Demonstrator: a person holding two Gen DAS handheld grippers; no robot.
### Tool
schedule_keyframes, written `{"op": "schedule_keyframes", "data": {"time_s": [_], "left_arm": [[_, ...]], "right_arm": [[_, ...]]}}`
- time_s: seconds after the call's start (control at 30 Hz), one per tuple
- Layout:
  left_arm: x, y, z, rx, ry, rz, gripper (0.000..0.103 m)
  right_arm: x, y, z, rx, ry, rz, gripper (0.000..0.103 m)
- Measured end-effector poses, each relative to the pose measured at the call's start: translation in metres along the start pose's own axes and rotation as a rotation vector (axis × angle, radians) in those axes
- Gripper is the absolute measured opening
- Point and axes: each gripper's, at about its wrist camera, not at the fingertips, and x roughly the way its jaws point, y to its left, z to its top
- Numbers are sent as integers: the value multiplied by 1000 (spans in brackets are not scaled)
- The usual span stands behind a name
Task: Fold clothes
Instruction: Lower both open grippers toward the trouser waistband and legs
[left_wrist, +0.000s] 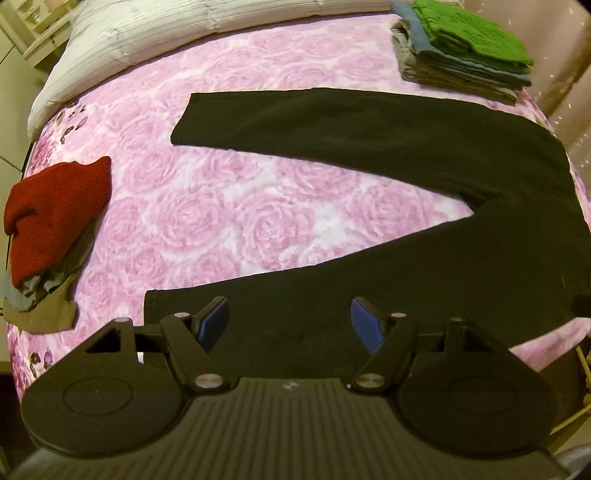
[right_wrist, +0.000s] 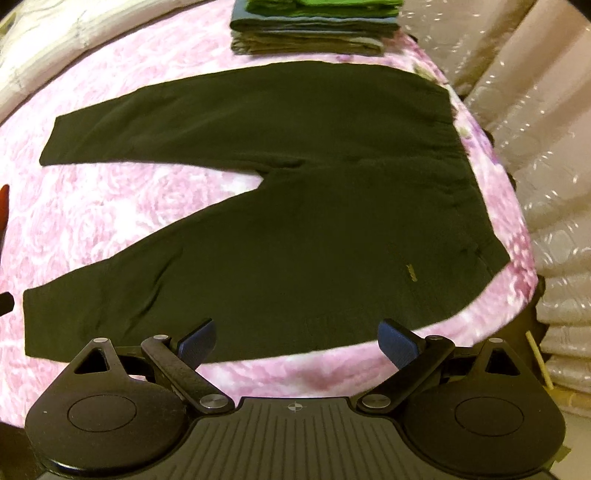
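— Blue pads are showing on both of your tools. Your left gripper (left_wrist: 289, 317) is standing with its fingers (left_wrist: 212, 317) wide apart and nothing between them, hanging over the lower leg of the black trousers (left_wrist: 388, 155), close to that leg's hem.

— And my other hand?

— Your right gripper (right_wrist: 297, 341) is also holding its fingers (right_wrist: 393, 341) spread, gripping nothing. It is pointing down at the near edge of the same trousers (right_wrist: 280, 229), with a strip of bedcover showing just under the pads.

— How is the garment lying?

— You are looking at it laid flat on the pink rose-patterned bedcover (left_wrist: 207, 221), its two legs splayed in a V towards the left and its waistband lying at the bed's right edge. A small yellowish mark (right_wrist: 411, 275) is showing near the waist in the right wrist view.

— What else are you seeing around it?

— Beyond the waist end, a folded stack (left_wrist: 461, 55) is sitting with a green piece on top. Off to the left, a red knit garment (left_wrist: 55, 214) is lying on a loose heap of grey and brown clothes. A whitish pillow (left_wrist: 129, 40) is lying along the far edge.
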Motion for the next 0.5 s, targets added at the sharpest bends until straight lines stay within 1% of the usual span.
{"op": "schedule_keyframes", "data": {"time_s": [0.2,0.37,0.5], "left_arm": [[10,-16,14,-8,18,15,70],[30,-35,27,9,43,19,70],[59,-54,39,40,64,11,70]], "right_arm": [[11,-11,19,-19,10,7,96],[27,-39,39,-17,7,-25,96],[49,-68,58,-13,5,-37,96]]}}
